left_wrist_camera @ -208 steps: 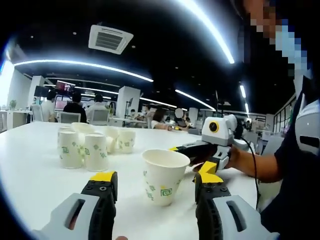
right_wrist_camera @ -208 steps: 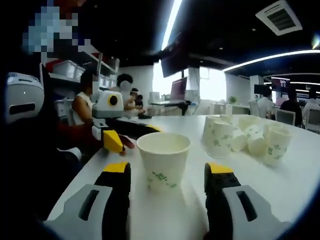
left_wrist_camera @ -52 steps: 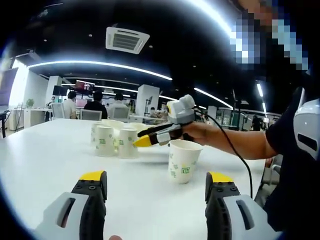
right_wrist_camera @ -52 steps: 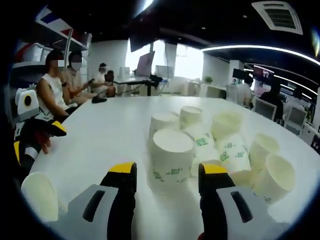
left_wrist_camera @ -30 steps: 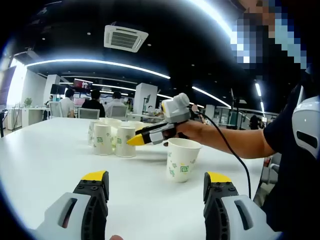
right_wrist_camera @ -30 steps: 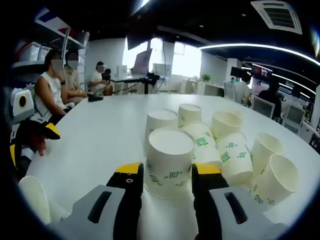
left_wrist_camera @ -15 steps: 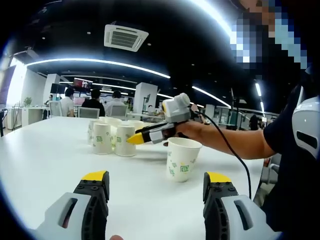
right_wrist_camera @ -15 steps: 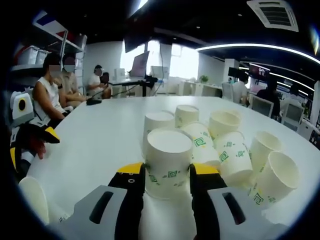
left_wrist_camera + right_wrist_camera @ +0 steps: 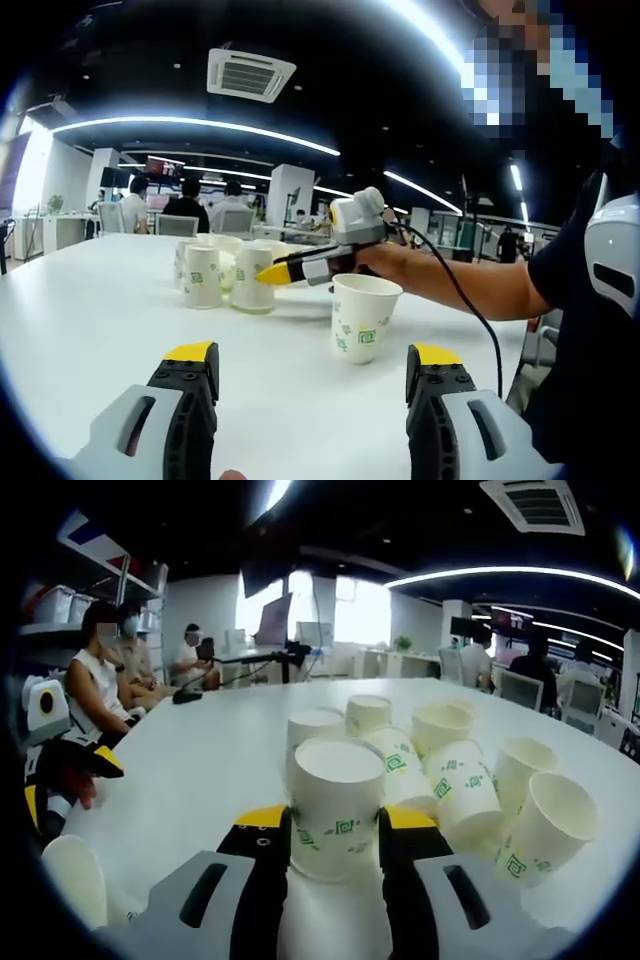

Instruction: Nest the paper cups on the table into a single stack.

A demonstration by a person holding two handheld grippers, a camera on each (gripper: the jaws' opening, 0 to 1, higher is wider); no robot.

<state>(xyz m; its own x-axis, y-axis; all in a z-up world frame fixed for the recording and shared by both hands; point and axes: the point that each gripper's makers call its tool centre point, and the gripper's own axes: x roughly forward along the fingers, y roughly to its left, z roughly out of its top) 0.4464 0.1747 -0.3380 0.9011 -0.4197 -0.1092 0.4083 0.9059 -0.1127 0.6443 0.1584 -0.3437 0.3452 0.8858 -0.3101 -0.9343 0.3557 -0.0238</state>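
Note:
A lone white paper cup [image 9: 362,318] with a green logo stands upright on the white table [image 9: 90,330], a little beyond my left gripper [image 9: 310,358], which is open with nothing between its jaws. Farther back is a cluster of similar cups [image 9: 203,276]. My right gripper [image 9: 268,274] reaches in from the right to the cluster's near cup [image 9: 250,285]. In the right gripper view that gripper [image 9: 335,825] is shut on this upright cup [image 9: 335,792]. Behind it lie several more cups [image 9: 455,780], some upright and some tipped. The lone cup [image 9: 75,880] shows at lower left.
The person's forearm and a black cable [image 9: 470,300] cross the right side. My left gripper [image 9: 60,765] sits at the left edge of the right gripper view. People sit at desks [image 9: 100,675] beyond the table's far edge.
The right gripper left the lone cup, moved to the cluster and closed its jaws on the nearest cup. The left gripper drew back from the lone cup and stayed open.

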